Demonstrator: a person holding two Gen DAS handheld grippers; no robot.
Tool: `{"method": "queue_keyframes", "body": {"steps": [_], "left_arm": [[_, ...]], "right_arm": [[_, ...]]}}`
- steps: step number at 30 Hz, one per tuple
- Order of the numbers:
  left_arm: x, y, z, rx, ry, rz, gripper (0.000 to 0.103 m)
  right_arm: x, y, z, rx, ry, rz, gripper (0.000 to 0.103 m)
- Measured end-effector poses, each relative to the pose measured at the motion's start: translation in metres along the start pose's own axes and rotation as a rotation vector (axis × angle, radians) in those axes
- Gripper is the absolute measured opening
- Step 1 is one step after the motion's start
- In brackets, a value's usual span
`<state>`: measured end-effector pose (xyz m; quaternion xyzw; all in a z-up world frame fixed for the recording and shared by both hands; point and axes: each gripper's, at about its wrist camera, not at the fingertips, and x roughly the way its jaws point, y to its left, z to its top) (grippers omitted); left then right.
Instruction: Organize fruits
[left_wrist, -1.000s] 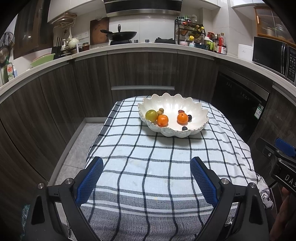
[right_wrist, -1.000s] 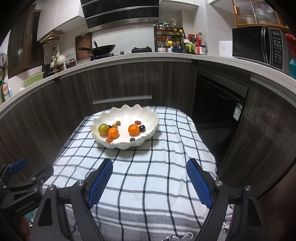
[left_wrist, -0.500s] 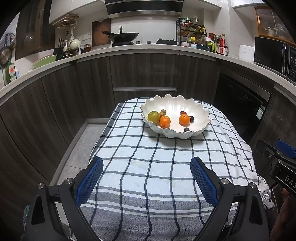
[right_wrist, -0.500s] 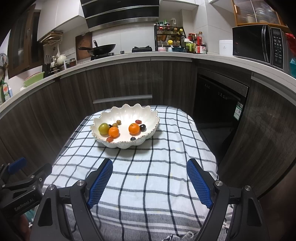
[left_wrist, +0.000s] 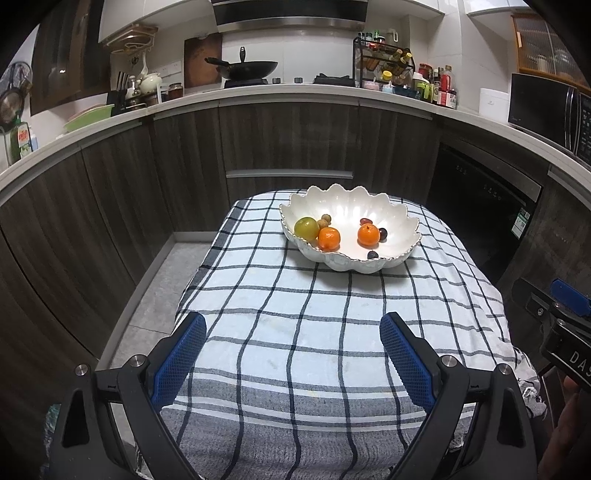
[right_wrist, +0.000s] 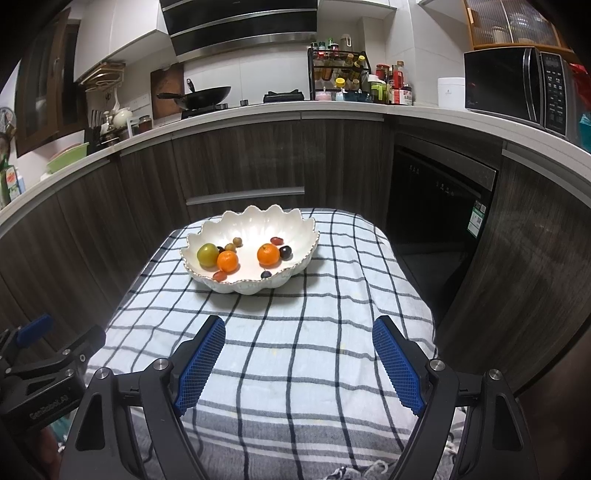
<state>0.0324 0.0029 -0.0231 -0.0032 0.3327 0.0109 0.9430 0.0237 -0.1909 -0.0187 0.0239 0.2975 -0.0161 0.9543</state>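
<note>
A white scalloped bowl (left_wrist: 391, 216) (right_wrist: 295, 225) stands at the far end of a checked tablecloth (left_wrist: 314, 325) (right_wrist: 295, 332). Inside it lie a green fruit (left_wrist: 306, 228) (right_wrist: 208, 254), two oranges (left_wrist: 328, 237) (right_wrist: 268, 254) and several small dark and brown fruits. My left gripper (left_wrist: 293, 325) hangs open over the near part of the cloth, well short of the bowl, with nothing between its blue pads. The right gripper (right_wrist: 299, 330) is likewise open and empty, level with it on the right side. Each gripper's body shows at the edge of the other's view.
A dark curved kitchen counter (left_wrist: 295, 122) wraps around behind the table, carrying a wok (left_wrist: 247, 68), a spice rack (right_wrist: 340, 75) and a microwave (right_wrist: 517, 86). A black oven front (right_wrist: 436, 199) stands to the right. Grey floor (left_wrist: 155, 295) lies left of the table.
The left wrist view has drifted slightly, so the bowl sits a touch further right in it. Both grippers stay open and nothing on the table has moved.
</note>
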Motion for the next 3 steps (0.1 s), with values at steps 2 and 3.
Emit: {"method": "queue_keyframes", "body": {"steps": [2,3], "left_arm": [[0.0007,-0.0013,0.0004,0.001,0.0,0.003,0.097],[0.001,-0.0015,0.0003,0.001,0.003,-0.002,0.098]], "right_arm": [[0.0002,-0.0002,0.0002,0.0,0.0,0.001,0.083],[0.0002,-0.0002,0.0002,0.0,0.0,0.001,0.083]]}}
